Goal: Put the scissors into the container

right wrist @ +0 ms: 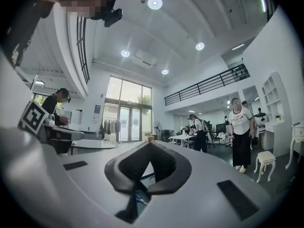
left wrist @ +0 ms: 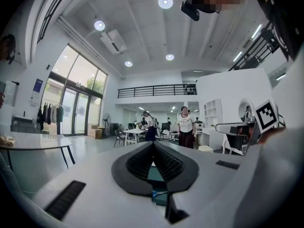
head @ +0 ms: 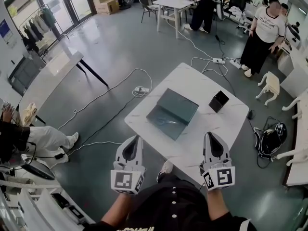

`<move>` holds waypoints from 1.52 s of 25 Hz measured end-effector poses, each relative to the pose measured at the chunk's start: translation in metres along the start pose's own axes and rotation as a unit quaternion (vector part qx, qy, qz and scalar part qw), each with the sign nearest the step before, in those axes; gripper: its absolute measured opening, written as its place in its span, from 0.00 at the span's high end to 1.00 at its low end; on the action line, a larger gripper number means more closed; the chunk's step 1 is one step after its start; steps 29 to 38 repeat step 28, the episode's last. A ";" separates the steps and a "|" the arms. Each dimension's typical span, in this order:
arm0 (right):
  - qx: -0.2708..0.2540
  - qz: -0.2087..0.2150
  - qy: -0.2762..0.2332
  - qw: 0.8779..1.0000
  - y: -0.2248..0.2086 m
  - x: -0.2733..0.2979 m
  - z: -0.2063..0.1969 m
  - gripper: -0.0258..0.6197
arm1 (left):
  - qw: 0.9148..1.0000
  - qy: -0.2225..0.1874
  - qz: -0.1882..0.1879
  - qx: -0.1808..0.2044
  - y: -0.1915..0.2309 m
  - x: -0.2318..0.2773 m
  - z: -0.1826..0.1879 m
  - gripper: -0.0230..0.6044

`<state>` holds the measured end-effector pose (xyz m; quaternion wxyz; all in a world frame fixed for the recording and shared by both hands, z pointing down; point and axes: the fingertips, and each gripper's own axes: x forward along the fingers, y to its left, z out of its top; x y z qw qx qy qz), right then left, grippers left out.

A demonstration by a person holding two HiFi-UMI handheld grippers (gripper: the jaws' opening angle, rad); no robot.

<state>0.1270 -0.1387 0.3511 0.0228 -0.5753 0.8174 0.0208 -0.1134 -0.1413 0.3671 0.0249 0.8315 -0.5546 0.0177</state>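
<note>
A white table (head: 232,125) carries a dark teal flat case (head: 180,107) in its middle and a small black square container (head: 218,101) toward the far right. A faint pale shape, possibly the scissors (head: 167,123), lies on the case's near half; I cannot make it out clearly. My left gripper (head: 133,138) hovers at the table's near left edge, jaws shut and empty. Over the near right part of the table, the right gripper (head: 211,135) is also shut and empty. In both gripper views the dark pads (left wrist: 142,161) (right wrist: 164,161) meet at the tip.
White cables and a power strip (head: 141,89) trail on the grey floor left of and behind the table. Two people (head: 262,30) stand at the back right near white stools (head: 270,85). A long white table (head: 48,78) is at the left, and a seated person (head: 43,141) beside it.
</note>
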 end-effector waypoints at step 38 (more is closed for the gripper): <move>-0.021 0.027 -0.001 0.999 0.014 0.010 0.001 0.94 | 1.000 0.009 -0.006 -0.003 0.004 0.009 -0.005 0.92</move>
